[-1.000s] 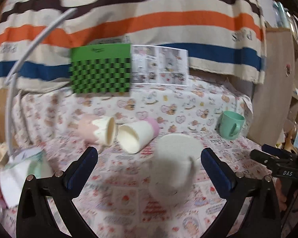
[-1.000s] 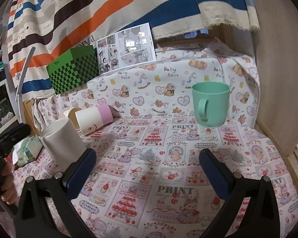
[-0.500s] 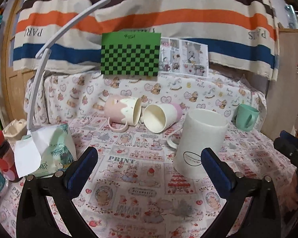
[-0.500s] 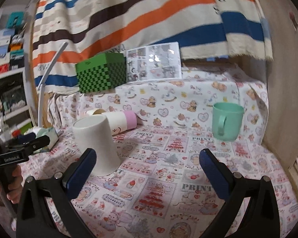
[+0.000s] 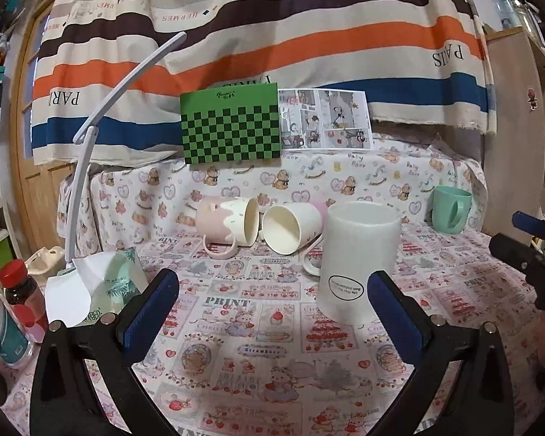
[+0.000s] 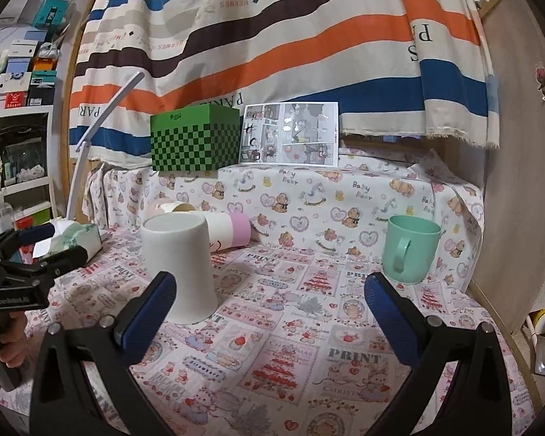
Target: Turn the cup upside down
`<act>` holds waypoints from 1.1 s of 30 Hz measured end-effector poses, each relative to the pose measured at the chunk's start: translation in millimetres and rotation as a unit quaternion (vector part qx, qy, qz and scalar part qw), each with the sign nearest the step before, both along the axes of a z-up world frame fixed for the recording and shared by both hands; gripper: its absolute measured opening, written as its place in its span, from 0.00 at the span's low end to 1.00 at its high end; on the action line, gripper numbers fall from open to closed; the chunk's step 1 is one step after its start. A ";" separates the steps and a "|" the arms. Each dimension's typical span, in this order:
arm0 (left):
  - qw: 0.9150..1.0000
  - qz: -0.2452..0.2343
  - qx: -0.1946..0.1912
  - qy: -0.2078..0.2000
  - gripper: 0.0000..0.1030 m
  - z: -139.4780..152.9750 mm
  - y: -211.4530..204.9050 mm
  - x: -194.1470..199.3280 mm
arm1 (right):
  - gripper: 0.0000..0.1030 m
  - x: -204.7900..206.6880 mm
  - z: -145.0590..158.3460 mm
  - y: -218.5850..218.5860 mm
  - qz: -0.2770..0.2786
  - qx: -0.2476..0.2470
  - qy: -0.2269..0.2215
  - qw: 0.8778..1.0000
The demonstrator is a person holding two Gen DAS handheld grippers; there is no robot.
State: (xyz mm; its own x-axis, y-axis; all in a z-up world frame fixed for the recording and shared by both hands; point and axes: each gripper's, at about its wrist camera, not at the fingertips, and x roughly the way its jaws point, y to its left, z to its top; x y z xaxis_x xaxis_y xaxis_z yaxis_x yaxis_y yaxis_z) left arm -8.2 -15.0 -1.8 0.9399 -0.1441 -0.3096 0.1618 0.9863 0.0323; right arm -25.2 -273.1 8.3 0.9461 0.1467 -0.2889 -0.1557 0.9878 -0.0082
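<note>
A white cup (image 5: 358,261) stands upside down on the printed tablecloth, wide rim down, its label inverted. It also shows in the right wrist view (image 6: 180,265). My left gripper (image 5: 272,312) is open and empty, drawn back from the cup, which sits just inside its right finger. My right gripper (image 6: 272,312) is open and empty; the white cup is behind its left finger. A mint green mug (image 6: 410,249) stands upright at the right, also in the left wrist view (image 5: 451,210).
Two cups lie on their sides behind: a pink-and-cream mug (image 5: 229,223) and a white-and-pink cup (image 5: 292,229). A tissue pack (image 5: 101,287), a white lamp arm (image 5: 91,134) and bottles (image 5: 18,294) stand left. A green checkered box (image 5: 230,129) sits on the back ledge.
The white cup went from tilted in the air to standing upside down on the cloth. My left gripper drew back from it; my right gripper also drew back and levelled.
</note>
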 end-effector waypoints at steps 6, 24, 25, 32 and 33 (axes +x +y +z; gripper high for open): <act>1.000 0.014 -0.012 -0.003 1.00 0.7 6.9 -0.8 | 1.00 3.2 -1.0 -4.5 -0.006 0.010 0.008 1.000; 1.000 0.018 -0.006 0.009 1.00 -1.6 3.4 3.0 | 1.00 4.0 -2.1 -1.9 -0.003 0.006 0.013 1.000; 1.000 0.018 -0.005 0.010 1.00 -1.7 3.0 3.2 | 1.00 4.3 -2.2 -2.2 -0.004 0.006 0.014 1.000; 1.000 0.027 -0.008 0.006 1.00 -2.7 5.5 3.9 | 1.00 5.4 -2.6 -2.4 -0.003 0.007 0.015 1.000; 1.000 0.027 -0.008 0.006 1.00 -2.9 5.5 3.8 | 1.00 5.4 -2.6 -2.4 -0.003 0.007 0.016 1.000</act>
